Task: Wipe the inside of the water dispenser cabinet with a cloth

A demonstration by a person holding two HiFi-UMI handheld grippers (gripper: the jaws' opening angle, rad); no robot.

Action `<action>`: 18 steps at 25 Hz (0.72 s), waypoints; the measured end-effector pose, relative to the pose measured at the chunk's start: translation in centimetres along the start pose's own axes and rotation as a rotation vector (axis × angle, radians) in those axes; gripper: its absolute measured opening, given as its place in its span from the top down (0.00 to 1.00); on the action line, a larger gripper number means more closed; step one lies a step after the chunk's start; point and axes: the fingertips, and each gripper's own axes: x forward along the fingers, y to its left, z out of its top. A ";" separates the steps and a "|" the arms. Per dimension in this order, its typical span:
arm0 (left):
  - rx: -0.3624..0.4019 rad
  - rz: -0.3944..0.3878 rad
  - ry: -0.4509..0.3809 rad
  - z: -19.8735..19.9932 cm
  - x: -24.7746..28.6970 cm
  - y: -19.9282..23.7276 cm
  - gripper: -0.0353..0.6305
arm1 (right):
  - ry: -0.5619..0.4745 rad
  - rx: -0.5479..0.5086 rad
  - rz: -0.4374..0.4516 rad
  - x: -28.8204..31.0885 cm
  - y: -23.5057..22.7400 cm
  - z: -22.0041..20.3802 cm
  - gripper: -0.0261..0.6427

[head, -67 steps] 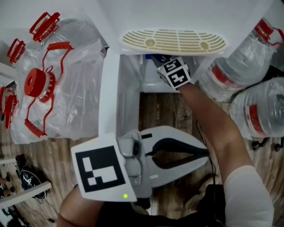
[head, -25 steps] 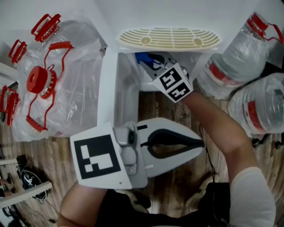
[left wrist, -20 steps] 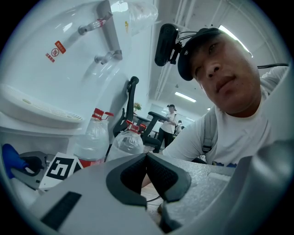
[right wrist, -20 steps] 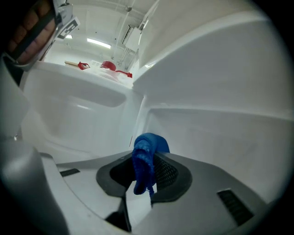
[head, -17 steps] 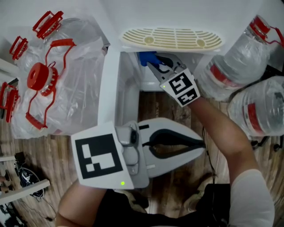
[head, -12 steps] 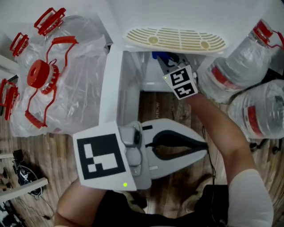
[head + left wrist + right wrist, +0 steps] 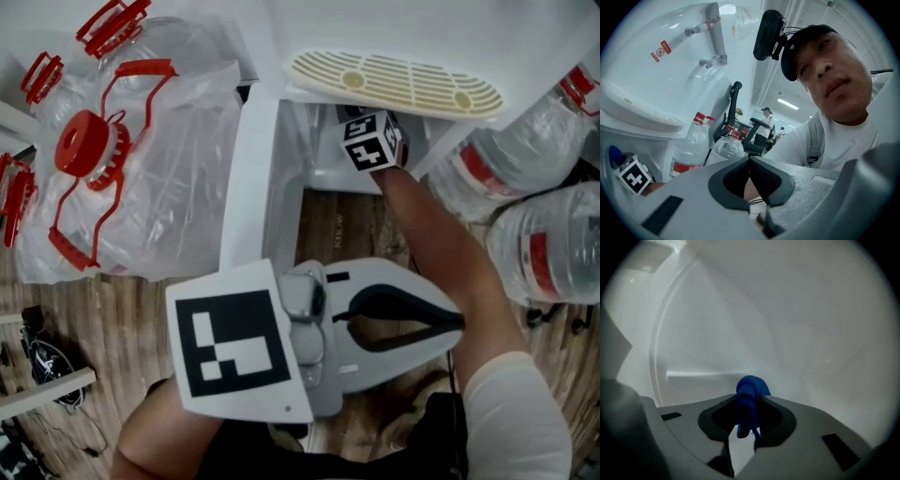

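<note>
Right jaws: clenched on the cloth (image 7: 750,392), a blue wad that pokes out past my pad tips.
Right gripper (image 7: 747,405): deep inside the cabinet (image 7: 255,178). From the head view only its marker cube (image 7: 372,141) and my forearm show at the cabinet mouth, and the jaws are cut off by the opening's edge.
Cloth contact: the wad sits right up against the pale inner wall (image 7: 787,324), but I cannot tell whether it touches.
Inner wall: dim and blurred; a curved seam and one bright level ridge are all I can make out.
Cloth from the head view: hidden inside the cabinet.
Left jaws: pressed together at the tips, with nothing between them.
Left gripper (image 7: 457,322): out in front of the cabinet, over the floor (image 7: 342,230), its big marker plate covering my hand.
Drip tray (image 7: 394,82): cream and slotted, just above the cabinet opening.
Bagged bottle (image 7: 141,159): left of the cabinet in the head view, under clear plastic, with a red cap.
Bottles (image 7: 548,248): right of the cabinet, partly cut off by the frame edge.
</note>
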 end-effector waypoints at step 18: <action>0.028 -0.028 0.001 0.0 0.1 -0.4 0.94 | 0.220 0.084 0.174 -2.1 8.0 -9.1 0.83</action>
